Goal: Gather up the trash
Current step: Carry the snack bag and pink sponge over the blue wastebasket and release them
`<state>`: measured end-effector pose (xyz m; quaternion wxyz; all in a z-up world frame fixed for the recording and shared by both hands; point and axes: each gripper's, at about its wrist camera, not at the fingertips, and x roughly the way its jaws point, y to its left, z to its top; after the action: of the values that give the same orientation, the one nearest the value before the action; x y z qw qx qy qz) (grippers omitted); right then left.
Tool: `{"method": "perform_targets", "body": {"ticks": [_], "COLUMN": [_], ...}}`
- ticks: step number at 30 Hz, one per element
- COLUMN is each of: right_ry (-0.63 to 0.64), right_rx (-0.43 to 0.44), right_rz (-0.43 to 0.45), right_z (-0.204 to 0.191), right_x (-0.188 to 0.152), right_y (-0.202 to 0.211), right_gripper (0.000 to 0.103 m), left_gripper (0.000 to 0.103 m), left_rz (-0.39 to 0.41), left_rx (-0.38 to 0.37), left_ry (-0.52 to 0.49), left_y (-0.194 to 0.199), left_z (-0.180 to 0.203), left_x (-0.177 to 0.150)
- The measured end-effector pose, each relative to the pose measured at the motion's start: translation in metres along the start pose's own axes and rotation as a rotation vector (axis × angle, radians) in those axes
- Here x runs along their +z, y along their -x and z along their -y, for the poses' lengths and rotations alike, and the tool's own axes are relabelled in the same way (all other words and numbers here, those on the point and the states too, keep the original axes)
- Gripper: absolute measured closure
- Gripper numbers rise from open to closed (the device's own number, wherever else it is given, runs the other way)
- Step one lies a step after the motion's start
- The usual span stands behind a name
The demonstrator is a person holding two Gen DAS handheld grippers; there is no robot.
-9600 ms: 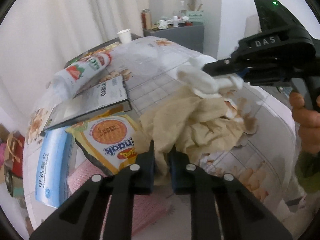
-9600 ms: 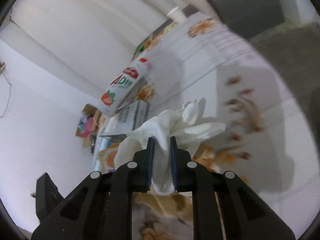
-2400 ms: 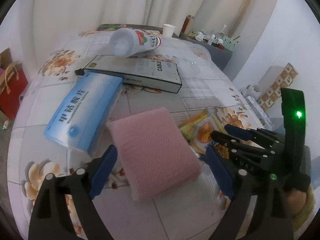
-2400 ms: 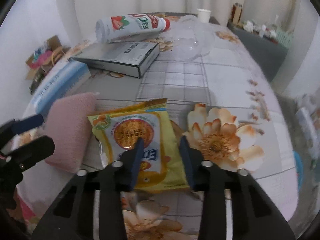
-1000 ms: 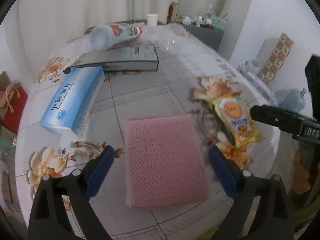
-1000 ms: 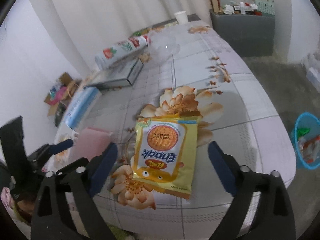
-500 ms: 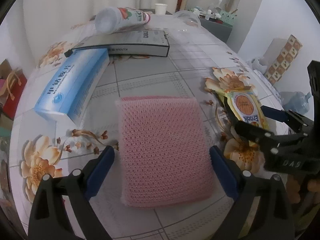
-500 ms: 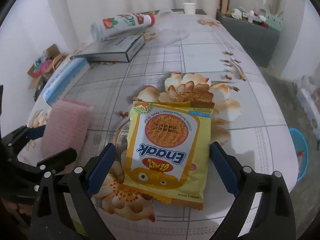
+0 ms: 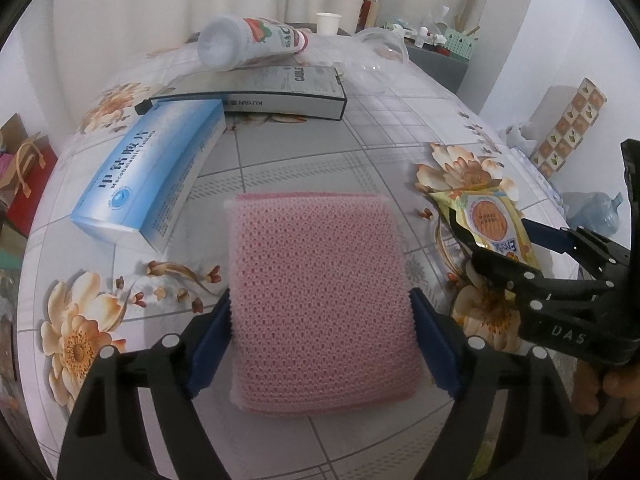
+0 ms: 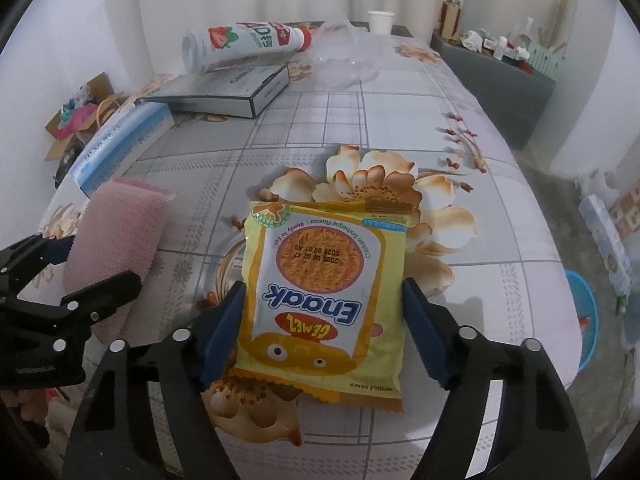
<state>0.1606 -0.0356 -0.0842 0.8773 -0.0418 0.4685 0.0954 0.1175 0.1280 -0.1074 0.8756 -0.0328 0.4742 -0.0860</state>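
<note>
Left tool (image 9: 320, 320): jaws have just been closing; blue pads now touch both side edges of the pink sponge (image 9: 320, 300), which lies flat between them on the tabletop (image 9: 360, 152).
Right tool (image 10: 322, 316): jaws have just been closing; pads meet both side edges of the yellow snack packet (image 10: 324, 288), clamped across its width. In the left view this tool (image 9: 496, 236) straddles the packet (image 9: 490, 220) from the right.
Snack packet: flat on the tabletop (image 10: 400, 128), partly over a printed orange flower, near the front edge, to the right of the sponge (image 10: 116, 236).
Sponge: near the front edge, well apart from the packet, just right of the blue box (image 9: 148, 184).
Other items: grey box (image 9: 260, 92) behind the blue one; white bottle (image 9: 248, 40) lying on its side against the grey box; clear plastic lid (image 10: 348, 60) and paper cup (image 10: 381, 21) farther back.
Floor: blue bin (image 10: 586, 320) to the right of the tabletop.
</note>
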Motion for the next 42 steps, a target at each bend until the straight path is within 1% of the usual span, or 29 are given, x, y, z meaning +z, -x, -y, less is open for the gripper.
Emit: {"method": "perform_targets", "body": {"ticks": [4,6,15,23,31,34,38,42], "right_ry": [-0.011,-0.016,-0.025,-0.034,-0.064,-0.085,-0.119,-0.198], "right_rx": [0.012,0.020,0.042,0.053,0.076,0.086,0.078,0.071], "right_rz": [0.003,0.007,0.020,0.047,0.088,0.102,0.122,0.169], "right_z": [0.002,0.002,0.003,0.004,0.014,0.019,0.029,0.056], "right_x": [0.001,0.002,0.003,0.006,0.010,0.010,0.008,0.001], "right_y": [0.002,0.003,0.006,0.015,0.028,0.031,0.037,0.050], "right_gripper": [0.037,0.042,0.048,0.049,0.049,0.049,0.049,0.049], "left_gripper": [0.022,0.022,0.022,0.022,0.022,0.022,0.022,0.022], "left_rz": [0.005,0.011,0.034,0.054,0.080,0.089,0.101,0.101], "left_rx": [-0.001,-0.001,-0.004,-0.006,-0.016,-0.031,-0.058,-0.099], "left_ry": [0.008,0.010,0.022,0.026,0.018,0.000,-0.052,-0.118], "left_y": [0.002,0.003,0.008,0.015,0.025,0.029,0.031,0.030], "left_z": [-0.001,-0.001,-0.004,-0.004,0.003,0.010,0.027,0.054], "left_x": [0.000,0.000,0.002,0.005,0.011,0.016,0.027,0.043]}}
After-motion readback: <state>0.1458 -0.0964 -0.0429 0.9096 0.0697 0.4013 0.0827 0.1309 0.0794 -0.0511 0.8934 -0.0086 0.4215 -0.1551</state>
